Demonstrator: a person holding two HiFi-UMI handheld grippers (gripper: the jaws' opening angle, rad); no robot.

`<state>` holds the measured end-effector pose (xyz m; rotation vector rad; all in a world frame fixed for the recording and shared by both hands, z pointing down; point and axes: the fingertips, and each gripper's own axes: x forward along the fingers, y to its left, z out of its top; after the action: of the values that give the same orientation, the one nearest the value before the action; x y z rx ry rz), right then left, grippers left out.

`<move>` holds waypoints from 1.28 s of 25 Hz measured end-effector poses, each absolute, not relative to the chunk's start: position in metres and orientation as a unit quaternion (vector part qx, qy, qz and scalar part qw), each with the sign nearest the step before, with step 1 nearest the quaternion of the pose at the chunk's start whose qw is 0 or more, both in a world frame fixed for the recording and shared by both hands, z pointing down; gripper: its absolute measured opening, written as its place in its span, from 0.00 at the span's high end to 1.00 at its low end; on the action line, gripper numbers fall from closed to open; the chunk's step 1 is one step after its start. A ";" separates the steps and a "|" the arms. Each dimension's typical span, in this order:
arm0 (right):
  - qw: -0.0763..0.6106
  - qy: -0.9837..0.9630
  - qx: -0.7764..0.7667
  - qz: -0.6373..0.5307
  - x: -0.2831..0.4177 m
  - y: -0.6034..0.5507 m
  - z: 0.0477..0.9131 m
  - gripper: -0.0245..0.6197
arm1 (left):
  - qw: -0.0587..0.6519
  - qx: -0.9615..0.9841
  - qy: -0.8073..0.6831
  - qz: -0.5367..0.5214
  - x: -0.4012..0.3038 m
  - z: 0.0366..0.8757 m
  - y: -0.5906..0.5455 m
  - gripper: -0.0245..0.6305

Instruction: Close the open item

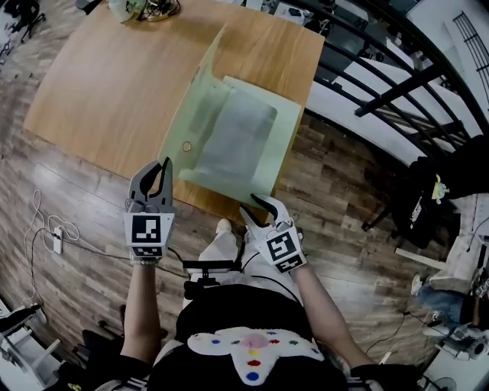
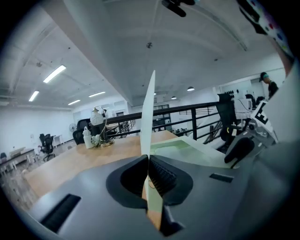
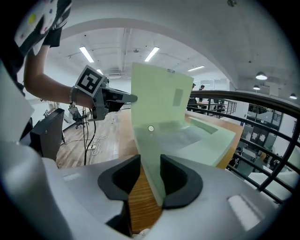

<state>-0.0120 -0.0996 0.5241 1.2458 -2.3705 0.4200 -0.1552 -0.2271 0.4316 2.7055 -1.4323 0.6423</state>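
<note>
A pale green plastic folder (image 1: 252, 130) lies open on the wooden table (image 1: 107, 84), its flap (image 1: 192, 99) standing up along the left side. My left gripper (image 1: 159, 177) is shut on the flap's near edge; in the left gripper view the thin flap (image 2: 149, 112) rises edge-on from between the closed jaws of the left gripper (image 2: 148, 165). My right gripper (image 1: 257, 205) sits at the folder's near right corner. In the right gripper view the right gripper (image 3: 150, 176) stands open, with the green sheet (image 3: 161, 103) passing between the jaws beside the right pad.
A round snap (image 1: 187, 146) shows on the flap. A lamp and bottles (image 1: 141, 8) stand at the table's far corner. A black railing (image 1: 382, 69) runs along the right. Cables (image 1: 53, 229) lie on the wooden floor at the left.
</note>
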 end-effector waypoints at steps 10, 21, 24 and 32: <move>0.215 -0.858 0.442 0.147 -0.011 -0.097 0.528 0.76 | -0.127 0.868 -0.342 0.337 -0.096 0.458 -0.186 0.94; 0.184 -0.840 0.485 0.159 0.040 -0.100 0.501 0.82 | -0.190 0.845 -0.259 0.428 -0.061 0.489 -0.161 0.93; 0.190 -0.820 0.516 0.157 0.072 -0.108 0.502 0.84 | -0.204 0.834 -0.240 0.453 -0.056 0.500 -0.157 0.92; 0.199 -0.786 0.570 0.136 0.128 -0.148 0.495 0.92 | -0.239 0.805 -0.199 0.506 -0.044 0.521 -0.148 0.91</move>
<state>0.1282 -0.1482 0.4948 1.5937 -2.1979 0.3798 -0.0439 -0.1484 0.5214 3.0037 -0.7429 1.8871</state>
